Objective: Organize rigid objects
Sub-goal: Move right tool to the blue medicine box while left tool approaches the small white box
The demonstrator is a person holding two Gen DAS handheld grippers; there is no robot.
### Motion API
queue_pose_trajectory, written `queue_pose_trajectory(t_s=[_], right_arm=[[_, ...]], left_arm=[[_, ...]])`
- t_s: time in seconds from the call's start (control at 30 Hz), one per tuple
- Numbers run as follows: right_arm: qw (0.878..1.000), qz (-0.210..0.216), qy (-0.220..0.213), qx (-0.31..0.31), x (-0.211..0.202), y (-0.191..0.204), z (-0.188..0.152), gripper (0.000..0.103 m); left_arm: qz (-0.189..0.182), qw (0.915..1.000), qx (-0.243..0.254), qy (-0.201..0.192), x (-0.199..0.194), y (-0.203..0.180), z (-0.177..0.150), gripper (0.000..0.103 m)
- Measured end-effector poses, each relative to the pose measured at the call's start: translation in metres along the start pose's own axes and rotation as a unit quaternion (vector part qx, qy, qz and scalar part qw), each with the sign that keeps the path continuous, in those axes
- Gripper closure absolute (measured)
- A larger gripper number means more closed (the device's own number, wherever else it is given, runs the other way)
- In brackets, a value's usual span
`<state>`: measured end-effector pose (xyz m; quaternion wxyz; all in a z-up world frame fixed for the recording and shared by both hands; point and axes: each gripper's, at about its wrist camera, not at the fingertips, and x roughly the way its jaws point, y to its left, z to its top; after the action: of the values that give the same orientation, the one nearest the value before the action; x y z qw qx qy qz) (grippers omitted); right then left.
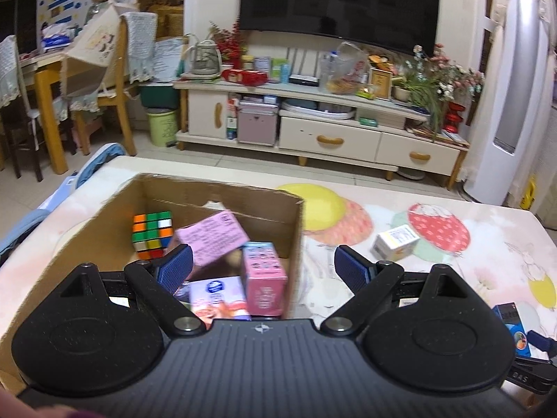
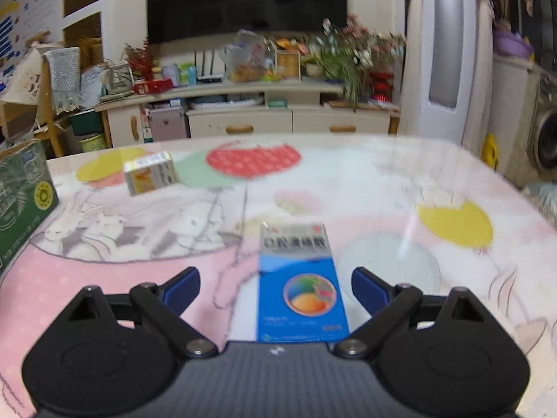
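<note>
Blue box (image 2: 302, 285) lies flat on table (image 2: 400, 188) between right gripper (image 2: 275, 287) fingers, apart, unclamped; left gripper (image 1: 263, 266) fingers apart, empty, over carton (image 1: 292, 223).

A dark television (image 1: 337, 0) hangs on a cream wall above a long, cluttered cream TV cabinet (image 1: 313, 132), with wooden chairs (image 1: 115, 80) to its left, a white tower unit (image 1: 511, 104) to its right, and pale tiled floor (image 1: 149, 149) below.

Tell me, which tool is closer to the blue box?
Right. The right tool has the blue box lying between its open fingers; the left tool hangs over the carton, away from it.
</note>
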<state>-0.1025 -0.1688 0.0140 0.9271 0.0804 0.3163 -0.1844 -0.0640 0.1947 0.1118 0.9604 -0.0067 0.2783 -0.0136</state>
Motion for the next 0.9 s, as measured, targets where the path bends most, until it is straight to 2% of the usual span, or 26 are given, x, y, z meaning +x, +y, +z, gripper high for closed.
queue_pose_trajectory(t_s=[0.23,0.33,0.4,0.47,0.9], right_arm=[[1.0,0.018,0.009,0.012,0.008,-0.009,0.002,0.023],[1.0,0.018,0.008,0.003,0.013,-0.01,0.004,0.033],[1.0,0.022,0.007,-0.003,0.016,-0.011,0.007,0.045],[1.0,0.025,0.006,-0.014,0.018,-0.01,0.01,0.052],[0.998,0.041,-0.001,-0.054,0.038,-0.011,0.026,0.053]], left_arm=[[-0.016,0.9997,0.019,0.002,0.005,-0.019,-0.004,0.0],[-0.021,0.9994,0.028,0.005,0.01,-0.022,-0.003,0.0],[-0.024,0.9991,0.034,0.006,0.013,-0.028,-0.003,0.0],[-0.028,0.9988,0.04,0.008,0.017,-0.033,-0.005,0.0],[-0.039,0.9933,0.108,0.008,0.052,-0.089,-0.021,0.0]])
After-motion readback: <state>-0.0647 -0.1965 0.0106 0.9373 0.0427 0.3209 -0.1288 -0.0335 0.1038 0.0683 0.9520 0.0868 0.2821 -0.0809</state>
